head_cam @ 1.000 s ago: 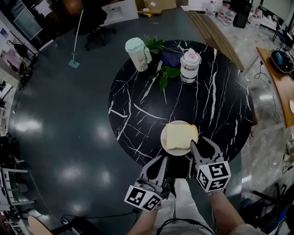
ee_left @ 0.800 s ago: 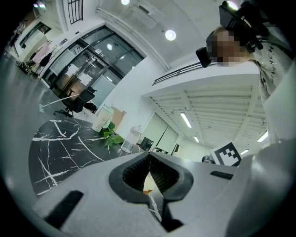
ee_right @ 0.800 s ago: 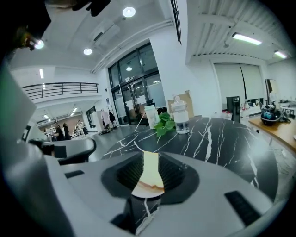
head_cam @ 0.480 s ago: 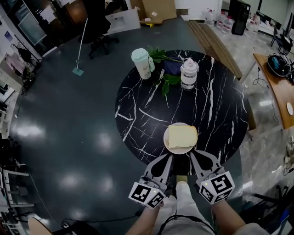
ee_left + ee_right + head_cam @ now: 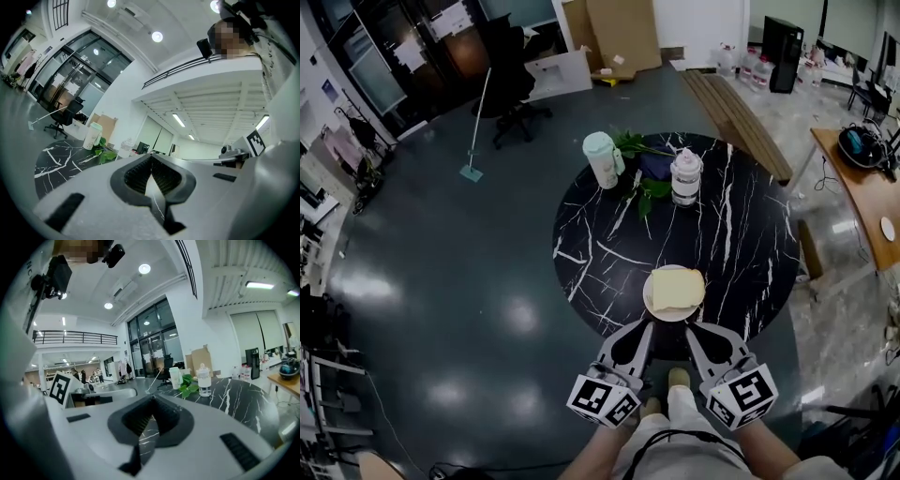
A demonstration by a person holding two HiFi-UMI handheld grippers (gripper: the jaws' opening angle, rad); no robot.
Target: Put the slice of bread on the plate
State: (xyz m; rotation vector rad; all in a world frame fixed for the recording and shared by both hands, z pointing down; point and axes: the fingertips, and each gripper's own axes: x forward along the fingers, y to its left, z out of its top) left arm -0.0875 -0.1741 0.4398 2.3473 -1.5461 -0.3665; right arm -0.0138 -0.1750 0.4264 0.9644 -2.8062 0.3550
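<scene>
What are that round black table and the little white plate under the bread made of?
The round black table looks like polished marble or marble-look laminate: white veins across a smooth dark top. The small white plate seems glazed ceramic, possibly plastic: smooth, plain rim.

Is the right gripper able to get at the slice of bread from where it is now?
Probably yes. The slice of bread lies on the plate just ahead of the right gripper, with nothing between them; its jaws are shut and would need opening.
</scene>
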